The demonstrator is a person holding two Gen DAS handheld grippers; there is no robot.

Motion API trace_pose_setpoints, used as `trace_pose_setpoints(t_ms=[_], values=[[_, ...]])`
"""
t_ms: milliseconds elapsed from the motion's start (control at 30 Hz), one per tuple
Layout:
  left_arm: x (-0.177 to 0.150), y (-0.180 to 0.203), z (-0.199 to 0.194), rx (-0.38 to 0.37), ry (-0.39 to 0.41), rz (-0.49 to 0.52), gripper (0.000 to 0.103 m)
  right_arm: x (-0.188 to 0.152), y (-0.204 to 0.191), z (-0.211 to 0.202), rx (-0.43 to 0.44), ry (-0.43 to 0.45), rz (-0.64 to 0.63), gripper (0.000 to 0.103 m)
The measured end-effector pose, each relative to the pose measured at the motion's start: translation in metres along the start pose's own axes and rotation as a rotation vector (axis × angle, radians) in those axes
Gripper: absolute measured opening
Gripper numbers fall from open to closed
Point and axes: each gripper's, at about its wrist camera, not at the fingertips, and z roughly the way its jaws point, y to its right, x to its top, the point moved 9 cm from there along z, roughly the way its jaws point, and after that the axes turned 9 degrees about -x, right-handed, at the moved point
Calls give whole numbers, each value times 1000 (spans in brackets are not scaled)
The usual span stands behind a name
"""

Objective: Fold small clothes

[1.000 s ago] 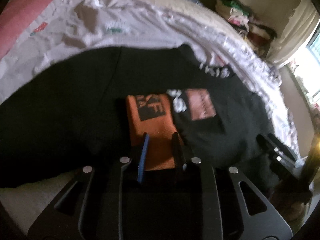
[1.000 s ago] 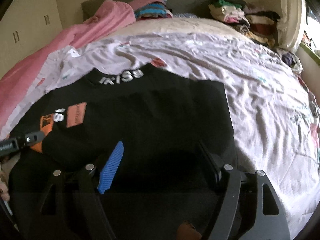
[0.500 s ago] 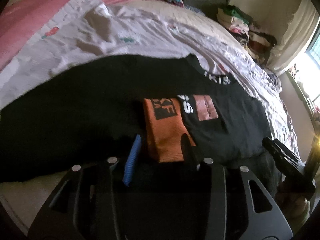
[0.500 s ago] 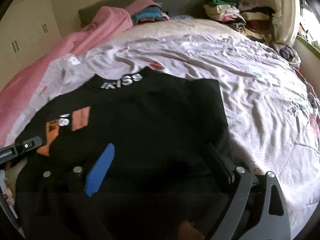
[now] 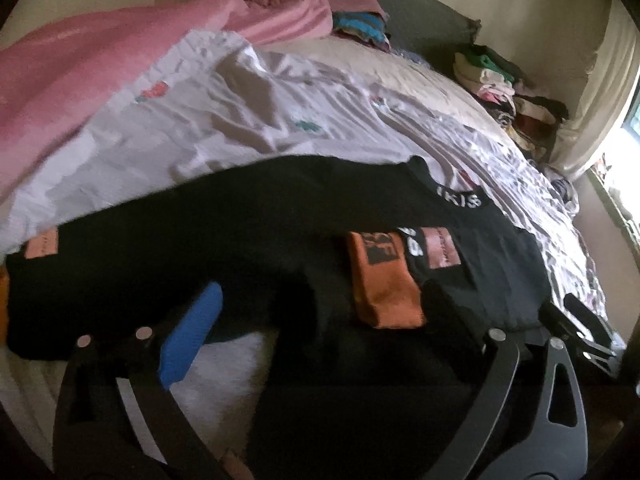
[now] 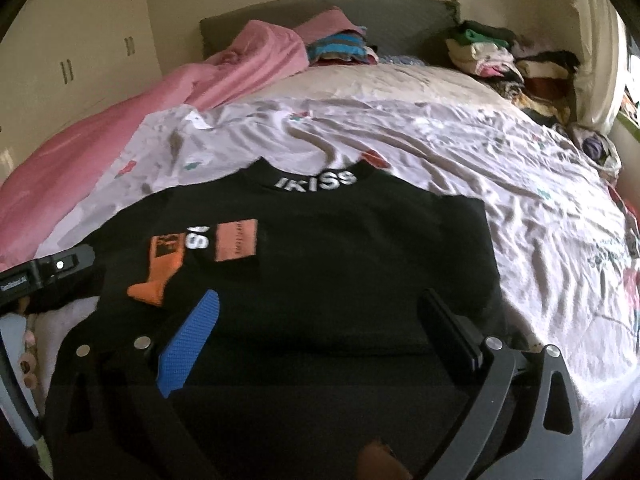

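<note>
A black sweatshirt (image 6: 360, 240) lies flat on the bed, its white-lettered collar (image 6: 316, 180) at the far side. One sleeve is folded in over the body, ending in an orange cuff (image 5: 384, 288) that also shows in the right wrist view (image 6: 160, 276). Just above the garment's (image 5: 240, 240) near hem, my left gripper (image 5: 320, 312) has its jaws opening. The cuff lies ahead of its right finger, untouched. My right gripper (image 6: 320, 320) hovers over the black cloth with jaws opening, holding nothing.
A pink blanket (image 6: 120, 120) runs along the left of the bed. Stacks of folded clothes (image 6: 500, 56) sit by the grey headboard (image 6: 400, 20). A crumpled lilac sheet (image 6: 520, 180) covers the right side. A wardrobe (image 6: 80, 60) stands far left.
The left jaws, narrow around the orange cuff a second ago, have spread wide and let it go. Both grippers have drawn back and risen. The right jaws have widened.
</note>
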Motion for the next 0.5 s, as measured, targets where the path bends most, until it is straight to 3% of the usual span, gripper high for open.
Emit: trace_pose_setpoints(t_ms=[200, 500], values=[[3, -19, -13, 29, 30, -34, 93, 14, -27, -14, 26, 37, -37, 99], [7, -53, -34, 138, 92, -76, 93, 31, -75, -29, 76, 72, -100, 99]])
